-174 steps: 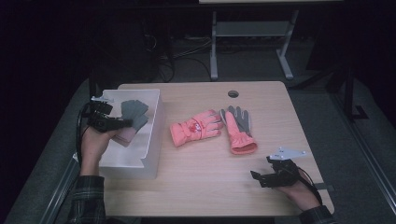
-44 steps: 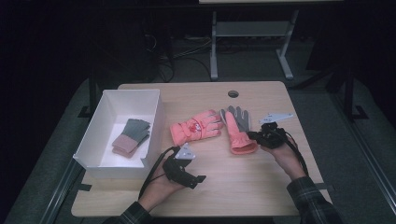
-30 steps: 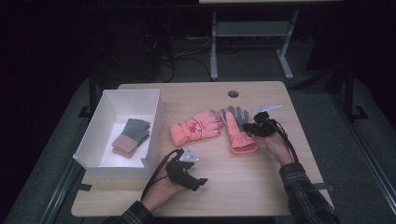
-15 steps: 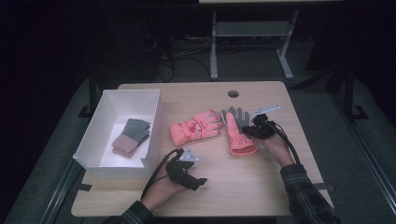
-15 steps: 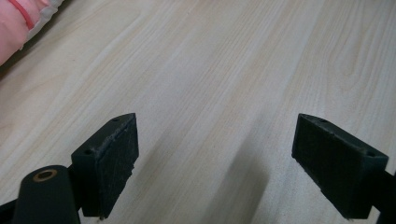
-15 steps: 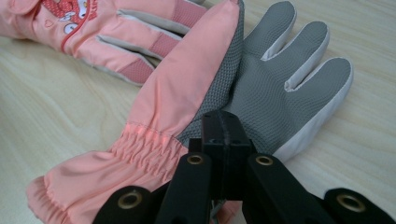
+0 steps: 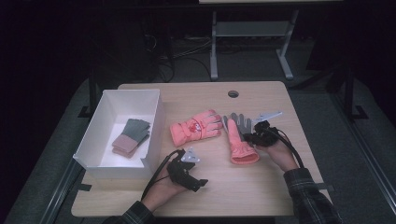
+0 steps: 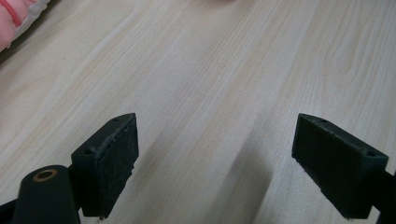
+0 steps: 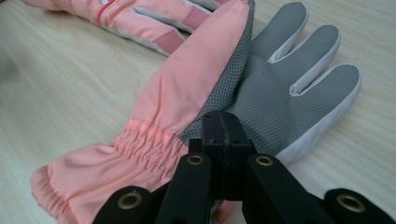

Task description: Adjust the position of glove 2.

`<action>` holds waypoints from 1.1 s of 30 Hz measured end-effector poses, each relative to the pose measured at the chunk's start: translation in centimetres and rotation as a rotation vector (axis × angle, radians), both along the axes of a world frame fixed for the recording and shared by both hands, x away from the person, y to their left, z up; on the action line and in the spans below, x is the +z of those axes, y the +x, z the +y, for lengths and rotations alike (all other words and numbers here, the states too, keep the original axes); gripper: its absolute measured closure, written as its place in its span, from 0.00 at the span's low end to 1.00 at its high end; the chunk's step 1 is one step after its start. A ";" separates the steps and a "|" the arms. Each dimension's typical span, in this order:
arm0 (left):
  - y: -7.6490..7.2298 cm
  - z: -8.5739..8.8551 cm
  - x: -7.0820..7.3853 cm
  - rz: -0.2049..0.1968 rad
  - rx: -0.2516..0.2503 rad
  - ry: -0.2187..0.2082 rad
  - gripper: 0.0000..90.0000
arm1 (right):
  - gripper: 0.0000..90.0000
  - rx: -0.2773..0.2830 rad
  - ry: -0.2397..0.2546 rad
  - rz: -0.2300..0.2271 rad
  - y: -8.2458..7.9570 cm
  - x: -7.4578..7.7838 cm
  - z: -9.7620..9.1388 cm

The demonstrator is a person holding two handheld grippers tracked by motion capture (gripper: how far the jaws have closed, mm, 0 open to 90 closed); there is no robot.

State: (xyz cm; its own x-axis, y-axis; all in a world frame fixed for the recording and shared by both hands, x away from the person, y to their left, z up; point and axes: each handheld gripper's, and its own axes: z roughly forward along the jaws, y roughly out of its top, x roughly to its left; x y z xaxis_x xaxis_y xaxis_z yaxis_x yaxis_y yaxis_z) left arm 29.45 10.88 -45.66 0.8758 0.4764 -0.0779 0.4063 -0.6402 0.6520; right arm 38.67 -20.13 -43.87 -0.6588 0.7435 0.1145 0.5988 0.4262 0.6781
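A pink glove (image 7: 239,137) lies palm up on the table, grey palm (image 9: 275,88) showing and its cuff toward me. My right gripper (image 7: 256,136) is shut, its tip (image 9: 224,123) over the palm's edge near the wrist, with no fabric seen between the jaws. A second pink glove (image 7: 196,127) lies to its left, back up, and also shows beyond it (image 9: 140,18). My left gripper (image 7: 196,183) rests low over bare wood near the front, open with nothing between its fingers (image 8: 224,158).
A white box (image 7: 105,121) stands at the table's left with a small grey-and-pink knit glove (image 7: 132,136) inside. A round cable hole (image 7: 233,94) sits near the far edge. Bare wood (image 7: 261,186) stretches along the front right.
My right gripper has slid left onto the palm-up glove, jaws staying shut. Much earlier the left gripper was at the box with the knit glove, which now lies inside; lately it has kept still.
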 end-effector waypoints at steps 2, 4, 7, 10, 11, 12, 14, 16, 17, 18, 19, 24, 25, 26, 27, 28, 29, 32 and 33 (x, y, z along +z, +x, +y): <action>0.0 0.0 0.0 0.002 -0.002 0.003 0.16 | 1.00 0.003 -0.004 0.007 -0.3 0.0 0.0; 0.0 0.1 0.1 0.002 -0.002 -0.002 0.16 | 1.00 0.012 -0.007 0.012 -0.6 0.1 0.1; 0.0 0.1 0.1 0.003 -0.002 -0.002 0.16 | 1.00 0.023 -0.009 0.011 -1.0 0.1 0.2; 0.0 0.1 0.1 0.004 -0.002 -0.002 0.16 | 1.00 0.031 -0.012 0.019 -1.5 0.1 0.3; 0.0 0.1 0.1 0.004 -0.001 -0.001 0.16 | 1.00 0.038 -0.013 0.016 -1.6 0.1 0.3; 0.0 0.1 0.1 0.005 -0.001 -0.001 0.16 | 1.00 0.045 -0.021 0.018 -1.9 0.2 0.4; 0.0 0.1 0.1 0.004 -0.001 -0.002 0.16 | 1.00 0.059 -0.018 0.022 -2.3 0.2 0.5; 0.0 0.1 0.1 0.004 -0.001 -0.001 0.16 | 1.00 0.068 -0.018 0.021 -2.7 0.1 0.6; 0.0 0.1 0.1 0.004 -0.001 0.000 0.16 | 1.00 0.074 -0.018 0.020 -3.0 0.1 0.7; 0.0 0.1 0.1 0.004 0.000 -0.001 0.16 | 1.00 0.077 -0.022 0.022 -3.3 0.1 0.8; 0.0 0.1 0.1 0.004 0.000 -0.002 0.16 | 1.00 0.084 -0.025 0.017 -3.4 0.1 0.8; 0.0 0.1 0.1 0.001 -0.002 0.003 0.16 | 1.00 0.117 -0.031 0.019 -4.8 0.2 1.0; 0.0 0.1 0.1 0.004 0.001 0.001 0.16 | 1.00 0.122 -0.033 0.022 -5.1 0.2 1.1; 0.0 0.2 0.1 -0.001 -0.002 0.003 0.16 | 1.00 0.130 -0.037 0.016 -5.3 0.2 1.1; 0.0 0.2 0.1 0.001 -0.001 0.003 0.16 | 1.00 0.133 -0.037 0.013 -5.6 0.2 1.2; 0.0 0.2 0.1 0.001 0.000 0.003 0.16 | 1.00 0.135 -0.038 0.018 -5.9 0.2 1.2; 0.0 0.2 0.1 0.001 0.000 0.004 0.16 | 1.00 0.140 -0.040 0.019 -6.1 0.2 1.2; 0.0 0.1 0.1 0.006 0.003 0.001 0.16 | 1.00 0.148 -0.042 0.016 -7.1 0.2 1.4; 0.0 0.1 0.0 0.009 0.009 -0.007 0.16 | 1.00 0.148 -0.043 0.014 -7.4 0.2 1.5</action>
State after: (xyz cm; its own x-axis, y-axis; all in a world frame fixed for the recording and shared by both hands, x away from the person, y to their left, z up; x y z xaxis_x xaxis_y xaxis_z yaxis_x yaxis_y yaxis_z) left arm 29.42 10.98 -45.62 0.8708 0.4835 -0.0887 0.4174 -0.6320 0.6529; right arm 31.31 -18.64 -43.62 -0.7600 0.6430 0.0945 0.5367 0.5389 0.6493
